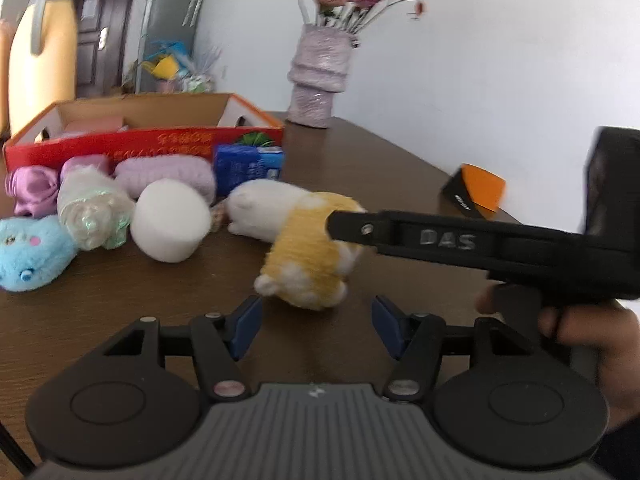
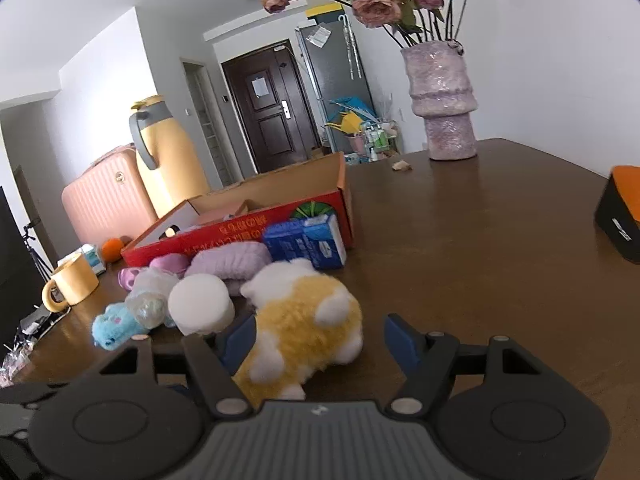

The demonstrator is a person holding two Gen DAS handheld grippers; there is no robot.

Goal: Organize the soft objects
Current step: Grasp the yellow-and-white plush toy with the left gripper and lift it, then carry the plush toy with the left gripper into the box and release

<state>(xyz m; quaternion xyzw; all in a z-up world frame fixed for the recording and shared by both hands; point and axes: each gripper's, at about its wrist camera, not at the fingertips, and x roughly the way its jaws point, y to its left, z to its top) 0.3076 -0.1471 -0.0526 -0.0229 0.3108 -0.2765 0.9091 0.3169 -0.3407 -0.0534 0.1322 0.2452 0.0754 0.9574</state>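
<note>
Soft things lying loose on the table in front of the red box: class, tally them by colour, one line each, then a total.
Purple: 2, a satin bundle and a knit roll
White: 1, a foam puff
Blue: 1, a plush
Yellow-and-white: 1, a plush
Total: 5

A lilac vase (image 2: 443, 104) of dried roses (image 2: 376, 4) stands far right on the brown table (image 2: 480, 260). A yellow mug (image 2: 74, 285) sits at the left edge, before a yellow thermos jug (image 2: 164, 152) and pink suitcase (image 2: 106, 200). A black-and-orange box (image 2: 622, 216) lies right.
</note>
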